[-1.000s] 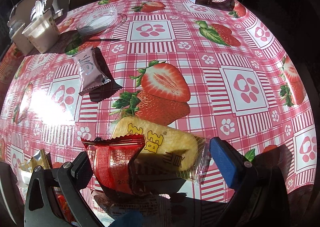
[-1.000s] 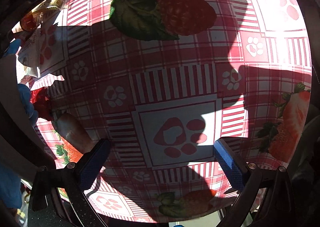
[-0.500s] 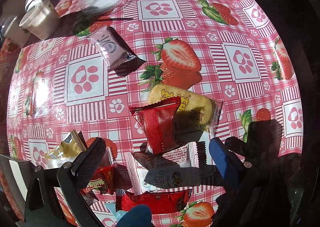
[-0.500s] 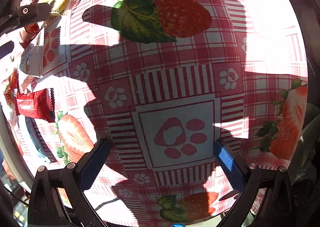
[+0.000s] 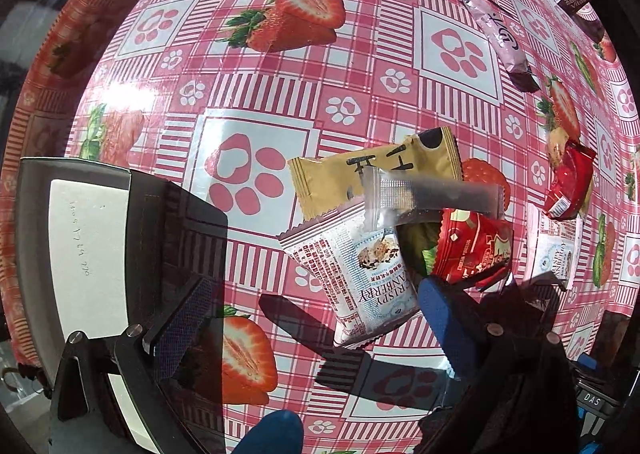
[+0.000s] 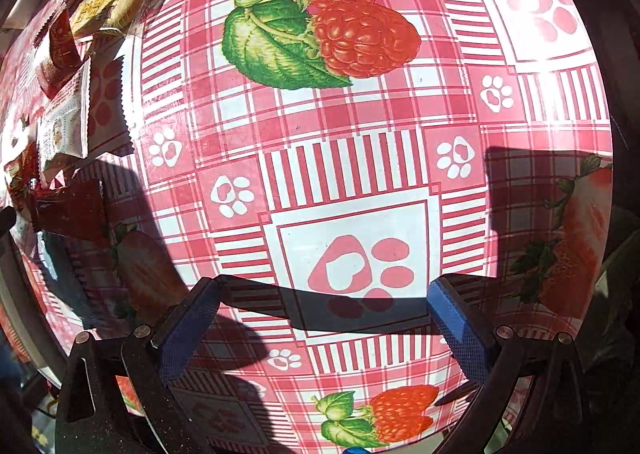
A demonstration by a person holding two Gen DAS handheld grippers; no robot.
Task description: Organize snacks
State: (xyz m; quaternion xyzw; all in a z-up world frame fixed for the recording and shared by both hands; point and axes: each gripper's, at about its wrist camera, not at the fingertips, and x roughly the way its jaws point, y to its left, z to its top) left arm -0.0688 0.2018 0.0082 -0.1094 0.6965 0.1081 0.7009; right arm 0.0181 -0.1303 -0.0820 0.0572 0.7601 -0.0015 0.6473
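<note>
Left gripper (image 5: 308, 326) is hanging over the snack pile with jaws wide apart, holding nothing. Right gripper (image 6: 320, 322) is also spread wide and empty, hovering over bare tablecloth (image 6: 360, 157), with the snacks far off to its left.

The pile is sitting between the left fingers and just beyond: white cranberry pack (image 5: 360, 274), yellow pack (image 5: 360, 173) behind it, clear stick (image 5: 432, 195) lying across both, red pack (image 5: 472, 250) touching the right pad (image 5: 444, 318). The tray (image 5: 92, 238) is sitting at left, near the left pad.

Risks, as I'm judging them:
- Packs are overlapping, so closing here is likely grabbing two at once, or dragging the stick off.
- Foil is slick and puffy; an edge pinch is likely slipping.
- The right pad is already crowding the red pack and may shove it.
- Hard sun glare and shadows are hiding pack edges.
</note>
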